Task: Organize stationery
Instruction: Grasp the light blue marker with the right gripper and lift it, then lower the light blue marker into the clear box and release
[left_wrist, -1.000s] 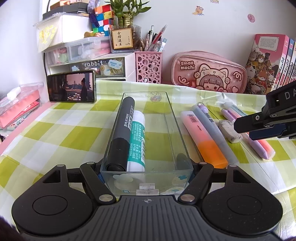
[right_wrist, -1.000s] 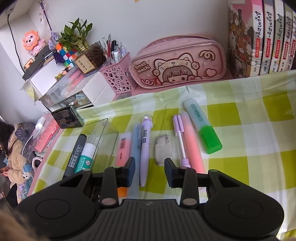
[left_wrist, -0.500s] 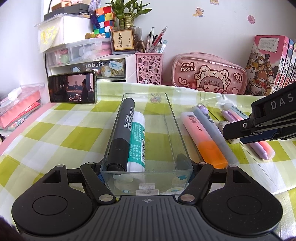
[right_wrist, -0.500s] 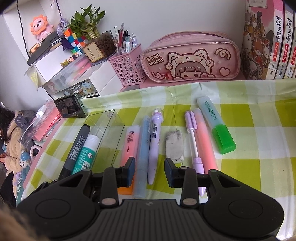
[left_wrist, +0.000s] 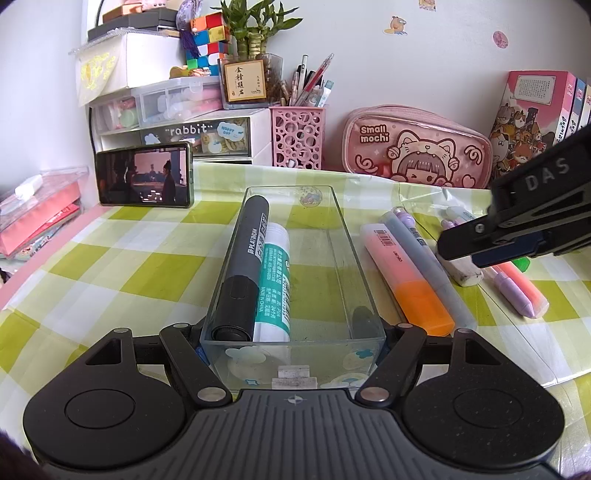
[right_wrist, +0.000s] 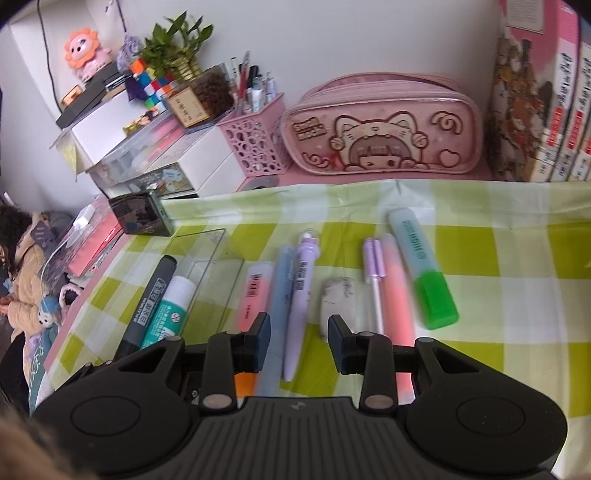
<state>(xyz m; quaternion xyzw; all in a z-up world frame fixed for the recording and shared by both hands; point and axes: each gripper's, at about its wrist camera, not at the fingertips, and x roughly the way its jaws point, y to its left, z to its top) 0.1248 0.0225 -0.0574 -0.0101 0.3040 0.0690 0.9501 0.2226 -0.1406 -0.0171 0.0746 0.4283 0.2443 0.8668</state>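
Note:
My left gripper (left_wrist: 291, 343) is shut on the near end of a clear tray (left_wrist: 343, 258), one finger on each side wall. Inside the tray lie a black marker (left_wrist: 243, 266) and a white-and-green glue stick (left_wrist: 275, 273). Right of the tray, on the checked cloth, lie an orange highlighter (right_wrist: 255, 295), a blue pen (right_wrist: 280, 288), a purple pen (right_wrist: 303, 291), an eraser (right_wrist: 338, 299), a thin lilac pen (right_wrist: 375, 280), a pink highlighter (right_wrist: 397, 295) and a green highlighter (right_wrist: 424, 273). My right gripper (right_wrist: 300, 341) hangs open over the purple pen's near end, holding nothing.
Along the back wall stand a pink pencil case (left_wrist: 417, 147), a pink pen basket (left_wrist: 297, 136), white drawers (left_wrist: 177, 129) and books (right_wrist: 535, 92). A phone (left_wrist: 144, 179) stands at the back left. A person sits beyond the table's left edge (right_wrist: 22, 280).
My right gripper has slid left over the row of pens, rolling a little; it now covers part of the eraser in the left wrist view. The left gripper and tray have not moved.

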